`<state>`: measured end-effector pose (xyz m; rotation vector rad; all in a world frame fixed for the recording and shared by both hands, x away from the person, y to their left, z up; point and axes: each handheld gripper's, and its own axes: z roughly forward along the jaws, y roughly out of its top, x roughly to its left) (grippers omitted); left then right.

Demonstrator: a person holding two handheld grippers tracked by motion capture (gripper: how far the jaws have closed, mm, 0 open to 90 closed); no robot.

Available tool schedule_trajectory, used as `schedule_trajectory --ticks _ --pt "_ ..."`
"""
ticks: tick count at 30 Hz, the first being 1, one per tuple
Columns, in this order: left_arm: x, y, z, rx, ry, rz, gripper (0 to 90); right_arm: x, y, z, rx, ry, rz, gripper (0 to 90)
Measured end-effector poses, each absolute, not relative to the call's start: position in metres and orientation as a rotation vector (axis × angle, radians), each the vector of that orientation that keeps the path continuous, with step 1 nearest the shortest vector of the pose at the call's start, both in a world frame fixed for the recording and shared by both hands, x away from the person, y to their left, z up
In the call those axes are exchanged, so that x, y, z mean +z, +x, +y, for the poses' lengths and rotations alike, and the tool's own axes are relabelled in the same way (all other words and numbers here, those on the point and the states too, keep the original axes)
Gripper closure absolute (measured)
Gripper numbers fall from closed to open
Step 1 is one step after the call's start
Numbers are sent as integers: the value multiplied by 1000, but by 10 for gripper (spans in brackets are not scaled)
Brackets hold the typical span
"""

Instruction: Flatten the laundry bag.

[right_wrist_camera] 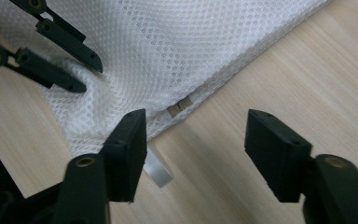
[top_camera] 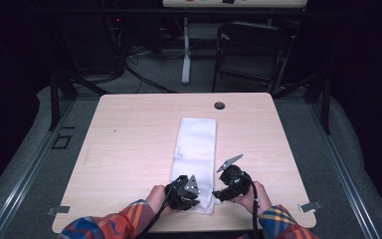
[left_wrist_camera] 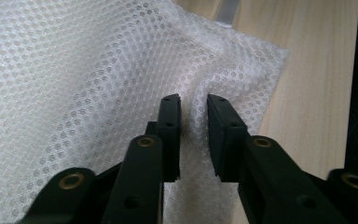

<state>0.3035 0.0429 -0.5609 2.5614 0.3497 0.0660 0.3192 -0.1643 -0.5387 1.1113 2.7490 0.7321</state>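
A long, folded white mesh fabric bag [top_camera: 197, 159] lies lengthwise down the middle of the pale wooden table [top_camera: 129, 144], its near end reaching almost to the table's near edge, where both hands work. The left gripper [left_wrist_camera: 194, 122] has its jaws pressed together on a raised fold of the mesh close to the bag's near left corner; in the left gripper view the netting puckers up between the black pads, so this is a pinch on the cloth, apparently to lift or anchor that corner. The right gripper [right_wrist_camera: 195, 154] stands with its jaws spread and nothing between the pads: one pad rests over the bag's near right edge, the other over bare wood. It seems lined up to straddle the hem and take the opposite corner, so the near end can be handled evenly by both hands.

Just ahead of the right gripper, a small tan tab [right_wrist_camera: 179, 107] sits in the seam, perhaps a zipper end, though the view is too soft to be sure. A white ribbon-like label [right_wrist_camera: 157, 169] sticks out from under the bag's edge onto the wood; no writing or brand can be read on it or anywhere on the bag.
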Motion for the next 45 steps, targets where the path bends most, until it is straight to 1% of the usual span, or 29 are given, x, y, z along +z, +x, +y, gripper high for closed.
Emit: schedule_trajectory --ticks 3,6,7,11,14,17,23,30,34,42,45 --pt "-561 306 44 53 2552 366 819 -540 319 -164 707 1085 2768 491" --pt "-560 308 46 39 2538 384 831 -541 318 -161 717 1066 2786 573" --pt "-560 308 46 36 2526 397 835 -542 317 -160 713 1058 2790 618" --pt "-556 311 49 16 2499 424 840 -545 315 -154 693 1030 2807 745" --pt "-553 312 51 19 2473 447 844 -546 314 -150 671 992 2807 817" --pt "-550 313 54 19 2454 470 846 -546 314 -146 690 966 2786 859" --pt "-545 314 57 23 2404 511 852 -550 314 -143 682 968 2776 899" --pt "-541 316 60 12 2348 540 853 -547 314 -142 724 954 2751 900" --pt "-540 316 60 30 2340 545 853 -547 316 -142 741 970 2743 900" --pt "-539 317 62 24 2326 549 853 -555 320 -135 730 975 2765 900" --pt "-535 317 64 52 2319 557 854 -558 320 -134 738 984 2771 900"
